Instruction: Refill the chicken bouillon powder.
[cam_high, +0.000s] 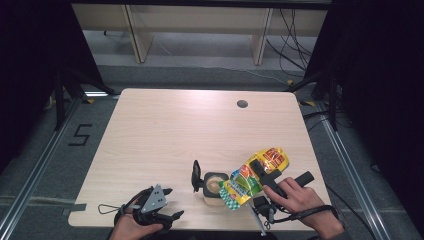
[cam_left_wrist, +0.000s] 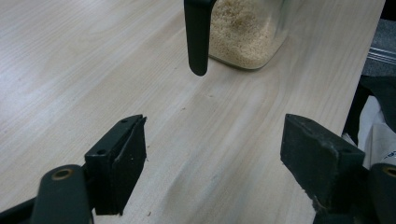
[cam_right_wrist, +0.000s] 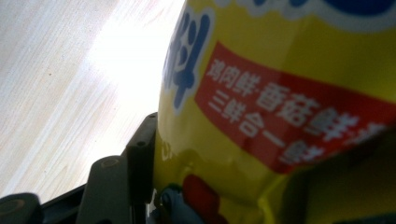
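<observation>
A yellow seasoning bag (cam_high: 255, 177) with red and green print hangs tilted, its lower end over a small clear container (cam_high: 214, 186). My right gripper (cam_high: 264, 172) is shut on the bag's middle. In the right gripper view the bag (cam_right_wrist: 280, 93) bulges between the jaws, with the left pad (cam_right_wrist: 140, 154) pressed to its side. The container (cam_left_wrist: 245, 32) holds beige granules, and its black lid (cam_high: 196, 176) stands flipped up on its left. My left gripper (cam_high: 174, 202) rests near the table's front left edge. Its fingers (cam_left_wrist: 126, 163) stand wide open with nothing between them, pointing toward the container.
The light wooden table (cam_high: 165, 130) has a round cable hole (cam_high: 242, 104) at the back right. The container sits close to the front edge. Beyond the table are grey floor, cables and wooden furniture legs.
</observation>
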